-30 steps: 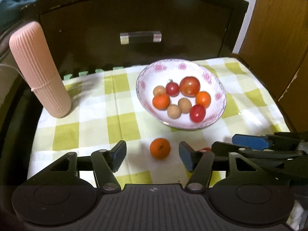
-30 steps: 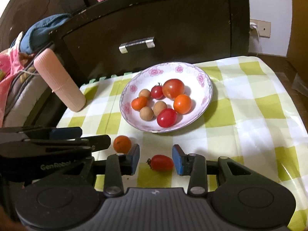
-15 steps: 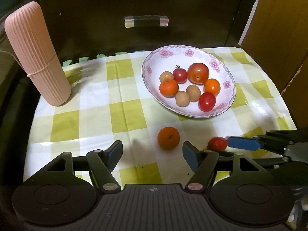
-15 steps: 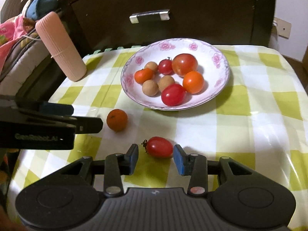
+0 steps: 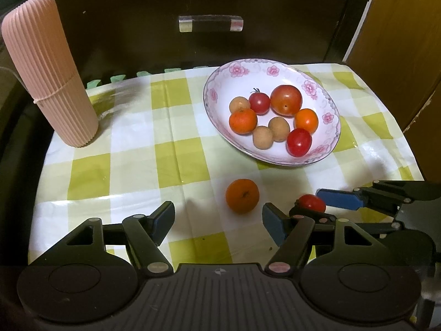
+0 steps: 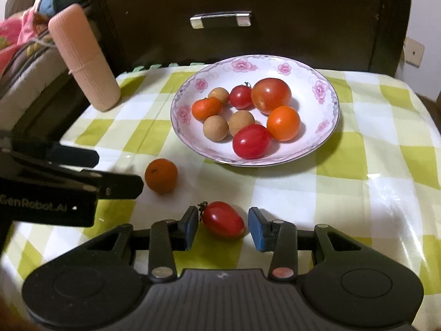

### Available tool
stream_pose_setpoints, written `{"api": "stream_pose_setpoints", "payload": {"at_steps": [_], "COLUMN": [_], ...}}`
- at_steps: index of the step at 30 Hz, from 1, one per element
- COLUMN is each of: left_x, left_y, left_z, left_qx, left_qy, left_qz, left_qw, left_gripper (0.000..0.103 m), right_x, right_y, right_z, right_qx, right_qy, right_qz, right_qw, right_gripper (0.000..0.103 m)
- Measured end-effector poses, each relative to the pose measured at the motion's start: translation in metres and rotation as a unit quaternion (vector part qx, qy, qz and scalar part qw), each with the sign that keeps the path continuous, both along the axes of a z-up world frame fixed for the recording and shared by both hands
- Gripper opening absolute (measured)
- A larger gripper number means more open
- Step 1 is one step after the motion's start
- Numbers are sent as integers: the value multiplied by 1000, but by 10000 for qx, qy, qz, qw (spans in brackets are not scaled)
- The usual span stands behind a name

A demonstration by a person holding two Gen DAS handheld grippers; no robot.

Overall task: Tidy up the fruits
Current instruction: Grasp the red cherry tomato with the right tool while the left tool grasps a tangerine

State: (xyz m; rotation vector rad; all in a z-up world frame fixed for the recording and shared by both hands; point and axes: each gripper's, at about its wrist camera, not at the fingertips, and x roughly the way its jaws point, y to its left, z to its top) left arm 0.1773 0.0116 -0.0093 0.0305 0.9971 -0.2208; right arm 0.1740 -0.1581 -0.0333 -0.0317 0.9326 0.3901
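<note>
1. Both tools have pulled back towards me over the last second, so the two loose fruits now sit further ahead of the fingers than before.
2. My left tool [image 5: 217, 219] is wide open and holds nothing; the small orange [image 5: 242, 195] lies on the table [image 5: 132, 165] just beyond its tips, right of centre.
3. My right tool [image 6: 223, 227] is open, empty, with the plum tomato [image 6: 223, 219] between its pads, untouched.
4. Both fruits belong, I judge, in the flowered bowl [image 6: 326, 135] just beyond them.
5. To grip well I'd shift the left tool right to centre the orange, and close the right tool gently: tomato skin is slick and soft.
</note>
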Motion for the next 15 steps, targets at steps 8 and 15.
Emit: {"api": "stream_pose_setpoints", "payload": {"at_steps": [8,15], "left_x": [6,17], "left_y": [-5,-15], "left_z": [-9,-25], "left_qx": [2,49], "left_qy": [38,15], "left_qz": [-36,-44], "left_qw": [10000,10000], "left_gripper": [77,77], "right_x": [-11,-20], "right_y": [-1,-17], "right_z": [3,3], "right_qx": [-110,138], "right_qy": [52,198], "right_qz": [29,-116], "right_qw": [9999,9996], "right_gripper": [30,30]}}
